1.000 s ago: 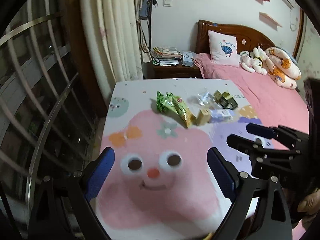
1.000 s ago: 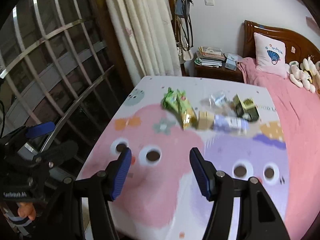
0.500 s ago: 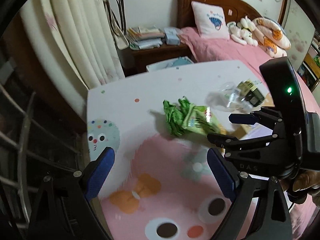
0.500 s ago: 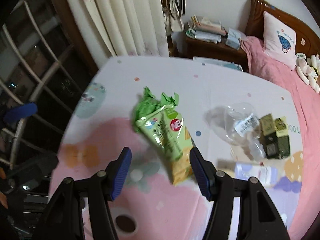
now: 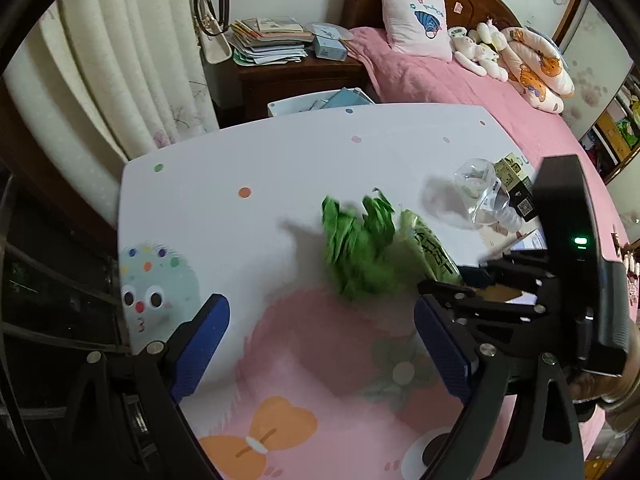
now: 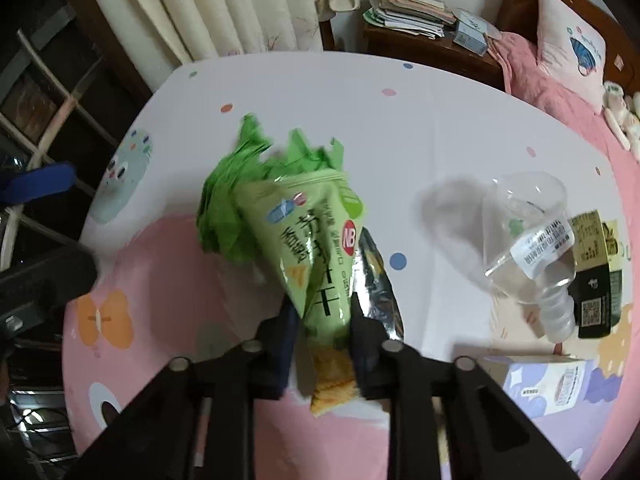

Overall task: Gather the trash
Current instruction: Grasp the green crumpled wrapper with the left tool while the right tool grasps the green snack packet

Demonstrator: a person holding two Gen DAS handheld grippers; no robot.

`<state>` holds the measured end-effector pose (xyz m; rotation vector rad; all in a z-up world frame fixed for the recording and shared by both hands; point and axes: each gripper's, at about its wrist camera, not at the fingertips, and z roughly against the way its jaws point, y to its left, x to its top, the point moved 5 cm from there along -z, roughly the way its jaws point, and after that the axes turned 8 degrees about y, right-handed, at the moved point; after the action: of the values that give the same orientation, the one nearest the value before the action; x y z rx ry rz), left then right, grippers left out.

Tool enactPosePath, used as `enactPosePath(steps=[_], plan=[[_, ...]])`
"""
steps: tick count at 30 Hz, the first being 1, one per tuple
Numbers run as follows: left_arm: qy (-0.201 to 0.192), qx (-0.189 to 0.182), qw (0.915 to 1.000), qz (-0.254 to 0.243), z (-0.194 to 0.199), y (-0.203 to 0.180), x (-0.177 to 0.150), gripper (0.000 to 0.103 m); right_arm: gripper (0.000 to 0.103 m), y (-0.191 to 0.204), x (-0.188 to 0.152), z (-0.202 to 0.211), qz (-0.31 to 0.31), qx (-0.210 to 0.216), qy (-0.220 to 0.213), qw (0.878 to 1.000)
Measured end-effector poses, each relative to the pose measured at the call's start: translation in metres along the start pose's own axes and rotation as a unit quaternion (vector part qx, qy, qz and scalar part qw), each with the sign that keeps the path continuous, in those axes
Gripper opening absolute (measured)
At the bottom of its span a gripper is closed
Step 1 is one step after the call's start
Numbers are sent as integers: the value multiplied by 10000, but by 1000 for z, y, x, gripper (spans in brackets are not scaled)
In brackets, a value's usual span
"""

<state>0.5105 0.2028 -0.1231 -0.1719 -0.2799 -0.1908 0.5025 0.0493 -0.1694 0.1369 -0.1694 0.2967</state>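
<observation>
Black left gripper [image 5: 320,344] frame, blue-padded jaws (silver screws).

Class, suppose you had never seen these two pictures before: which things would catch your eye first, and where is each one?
First the light green snack bag, pinched low down between the right gripper fingers, which have just been closing on it, with crumpled green plastic behind it on the cartoon-printed table. To its right lies a clear plastic bottle on its side. The left gripper hangs open over the pink print.
</observation>
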Motion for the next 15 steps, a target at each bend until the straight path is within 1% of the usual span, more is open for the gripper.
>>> enactPosePath(steps=[3, 7, 11, 15], plan=[[37, -109, 9999, -25, -6, -5, 7, 93, 13, -8, -1, 12, -261, 283, -217, 9990], [157, -219, 9996, -7, -16, -13, 15, 93, 12, -16, 1, 24, -662, 438, -428, 9959], [301, -172, 9994, -12, -32, -21, 24, 91, 12, -19, 6, 26, -872, 396, -533, 9940], [497, 7, 9987, 102, -55, -23, 35, 91, 12, -27, 7, 21, -1075, 378, -511, 9922]])
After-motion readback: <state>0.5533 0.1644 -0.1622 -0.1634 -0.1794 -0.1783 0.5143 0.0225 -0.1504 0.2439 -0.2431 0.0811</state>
